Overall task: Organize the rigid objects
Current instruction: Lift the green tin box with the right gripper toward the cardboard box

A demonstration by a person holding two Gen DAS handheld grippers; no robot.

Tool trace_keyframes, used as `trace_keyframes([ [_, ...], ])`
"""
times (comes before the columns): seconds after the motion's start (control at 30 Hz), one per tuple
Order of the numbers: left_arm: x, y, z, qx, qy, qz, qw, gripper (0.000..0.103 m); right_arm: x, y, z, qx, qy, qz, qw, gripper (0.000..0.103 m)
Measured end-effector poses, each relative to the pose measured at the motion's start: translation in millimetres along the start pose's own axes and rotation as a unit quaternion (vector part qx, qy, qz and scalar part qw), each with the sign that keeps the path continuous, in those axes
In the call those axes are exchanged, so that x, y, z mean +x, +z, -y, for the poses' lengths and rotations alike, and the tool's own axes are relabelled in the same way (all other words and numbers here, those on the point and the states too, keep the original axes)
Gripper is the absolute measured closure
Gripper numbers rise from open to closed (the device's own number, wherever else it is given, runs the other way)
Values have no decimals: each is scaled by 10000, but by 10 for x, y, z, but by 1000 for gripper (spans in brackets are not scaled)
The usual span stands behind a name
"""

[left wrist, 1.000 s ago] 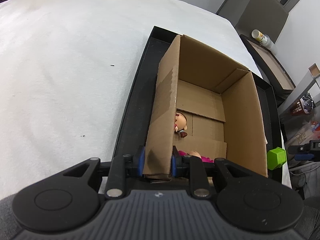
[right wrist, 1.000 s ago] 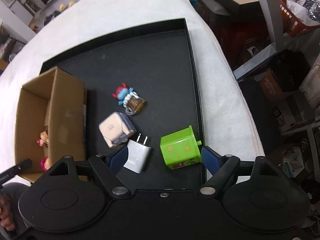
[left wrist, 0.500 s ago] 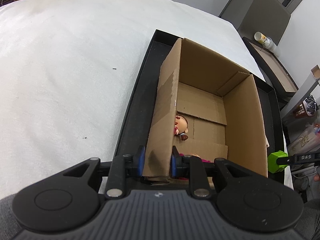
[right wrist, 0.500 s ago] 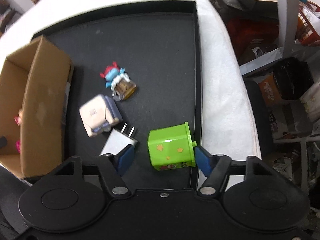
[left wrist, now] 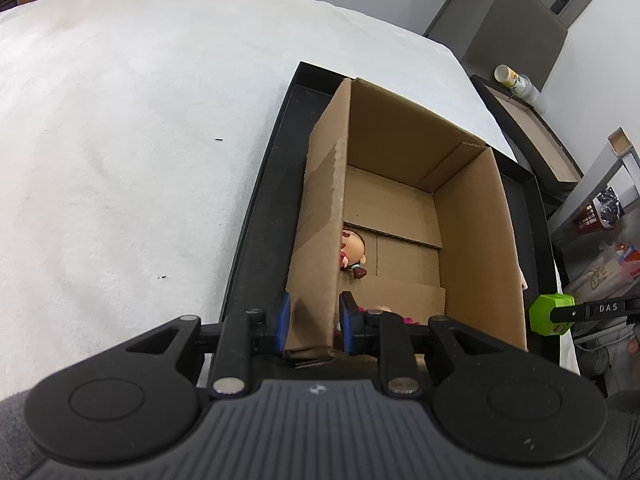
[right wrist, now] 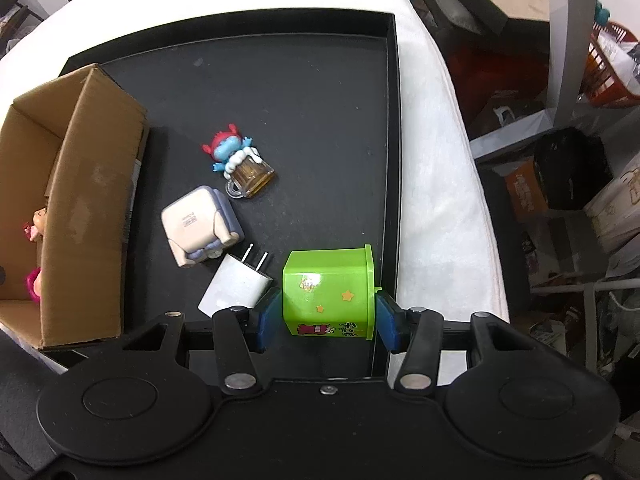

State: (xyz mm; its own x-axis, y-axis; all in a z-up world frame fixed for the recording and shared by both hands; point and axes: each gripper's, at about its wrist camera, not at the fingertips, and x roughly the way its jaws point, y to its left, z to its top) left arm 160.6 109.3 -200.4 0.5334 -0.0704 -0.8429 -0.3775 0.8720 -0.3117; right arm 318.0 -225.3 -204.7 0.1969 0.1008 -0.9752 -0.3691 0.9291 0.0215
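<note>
Left wrist view: the left gripper (left wrist: 312, 322) points steeply down at the near corner of the cardboard box (left wrist: 472, 248), which stands open-topped in the black tray (left wrist: 264, 208) on the white-covered table (left wrist: 120, 140). Inside the box, a small doll figure (left wrist: 354, 250) lies against the left wall, and a pink-clad figure (left wrist: 400, 318) shows just past the gripper's right finger. The two blue pads are clenched on the box's left wall near its corner, one outside and one inside. To the right of the box, beyond its right wall, the green toy box (left wrist: 554, 314) shows, pinched by the right gripper's black finger.

Right wrist view: the right gripper (right wrist: 326, 316) points almost straight down over the tray's (right wrist: 392, 160) near right corner. The green toy box (right wrist: 330, 294), with star stickers and a red cartoon print, sits between the blue pads, which are closing and touch its two sides. Left of the green toy box lies a white wall charger (right wrist: 236, 286) with its prongs up; beyond that a beige and lavender block-shaped toy (right wrist: 200, 230), and farther still a blue-and-red monster figure with an amber mug (right wrist: 240, 164). The cardboard box (right wrist: 80, 208) stands at the tray's left side, figures visible inside at its left wall.
</note>
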Motion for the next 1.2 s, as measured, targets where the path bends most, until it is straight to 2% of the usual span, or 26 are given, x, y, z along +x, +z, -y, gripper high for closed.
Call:
trace_keyframes([
  [0.43,18,-13,-20,48,-112,-30,9999,80,-338,102,-323,-258,-76,373,9989,54],
  [0.73,13,-18,-56,23,-204,-9,9998,80,-486,138,-566,-410,5,483,9980,54],
  [1.2,1,-30,-130,-36,-388,-18,9992,80,-778,265,-1109,-817,82,811,9933,54],
])
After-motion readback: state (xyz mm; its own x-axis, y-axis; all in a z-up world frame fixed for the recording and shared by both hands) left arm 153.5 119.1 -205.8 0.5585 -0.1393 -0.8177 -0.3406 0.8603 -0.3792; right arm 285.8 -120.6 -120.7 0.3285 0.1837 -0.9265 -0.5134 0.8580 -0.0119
